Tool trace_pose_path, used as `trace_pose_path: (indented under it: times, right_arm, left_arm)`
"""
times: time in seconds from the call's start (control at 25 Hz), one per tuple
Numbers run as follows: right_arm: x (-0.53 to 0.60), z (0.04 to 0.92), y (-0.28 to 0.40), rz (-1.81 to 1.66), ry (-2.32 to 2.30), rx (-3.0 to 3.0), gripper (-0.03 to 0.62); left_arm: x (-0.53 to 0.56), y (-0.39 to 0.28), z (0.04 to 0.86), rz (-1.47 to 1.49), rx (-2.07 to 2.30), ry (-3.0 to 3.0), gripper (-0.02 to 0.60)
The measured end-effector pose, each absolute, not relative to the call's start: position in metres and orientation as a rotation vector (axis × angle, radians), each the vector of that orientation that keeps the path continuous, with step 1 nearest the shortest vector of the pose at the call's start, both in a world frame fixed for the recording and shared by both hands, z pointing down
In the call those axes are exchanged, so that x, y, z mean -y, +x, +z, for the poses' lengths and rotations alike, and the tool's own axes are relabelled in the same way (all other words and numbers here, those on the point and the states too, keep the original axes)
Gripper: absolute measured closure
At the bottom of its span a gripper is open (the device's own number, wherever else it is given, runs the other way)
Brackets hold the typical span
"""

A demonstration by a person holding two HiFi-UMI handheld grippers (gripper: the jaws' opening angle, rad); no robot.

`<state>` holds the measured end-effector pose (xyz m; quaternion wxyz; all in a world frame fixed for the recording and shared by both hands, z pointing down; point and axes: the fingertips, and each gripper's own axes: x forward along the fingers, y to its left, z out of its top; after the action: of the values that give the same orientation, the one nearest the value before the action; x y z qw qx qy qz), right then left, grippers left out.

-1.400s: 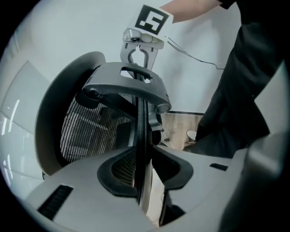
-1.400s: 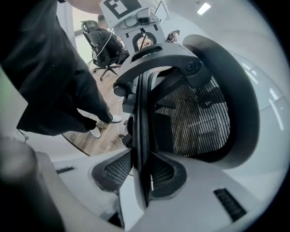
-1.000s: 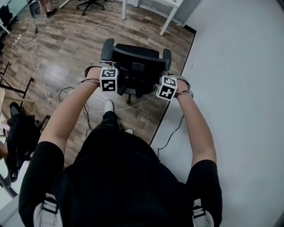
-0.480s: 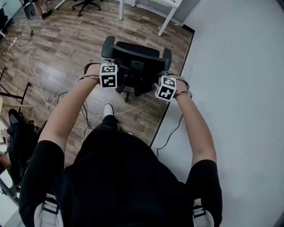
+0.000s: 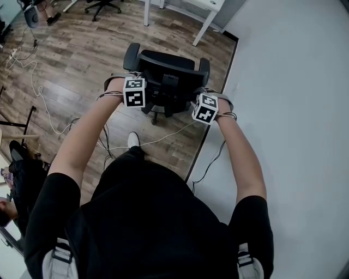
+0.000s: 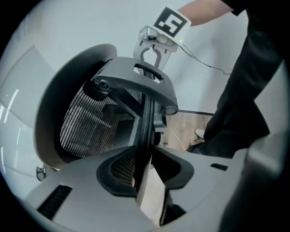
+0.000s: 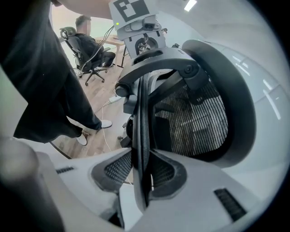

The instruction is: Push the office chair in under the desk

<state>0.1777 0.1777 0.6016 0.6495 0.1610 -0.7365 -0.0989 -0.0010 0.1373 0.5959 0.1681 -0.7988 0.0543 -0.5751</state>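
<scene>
A black office chair [image 5: 163,70] stands on the wood floor, its mesh back towards me. My left gripper [image 5: 137,87] is shut on the left part of the backrest's top edge [image 6: 146,122], which runs between its pads. My right gripper [image 5: 203,102] is shut on the right part of that same edge [image 7: 141,131]. Each gripper shows in the other's view: the right gripper [image 6: 152,45] and the left gripper [image 7: 145,43] both clamp the curved top bar. The white desk [image 5: 204,5] stands beyond the chair at the top of the head view, with a slanted leg [image 5: 206,26].
Cables [image 5: 41,90] trail across the wood floor to the left and under the chair. A pale floor area [image 5: 283,109] lies to the right. A black bag [image 5: 24,174] sits at far left. Another office chair [image 5: 106,4] stands at the back, and a seated person [image 7: 88,43] is behind.
Both grippers and the chair have moved forward across the floor towards the white desk. The person's foot has stepped forward. Both grips on the backrest look unchanged.
</scene>
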Motion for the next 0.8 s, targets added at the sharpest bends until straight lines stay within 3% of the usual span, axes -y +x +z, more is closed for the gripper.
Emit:
trace_pose_path:
  times: [0.8]
  right_arm:
    - [-0.032, 0.603, 0.124, -0.113, 0.494, 1.635, 0.482]
  left_arm:
    - [0.013, -0.051, 0.599, -1.553, -0.136, -2.244, 0.472]
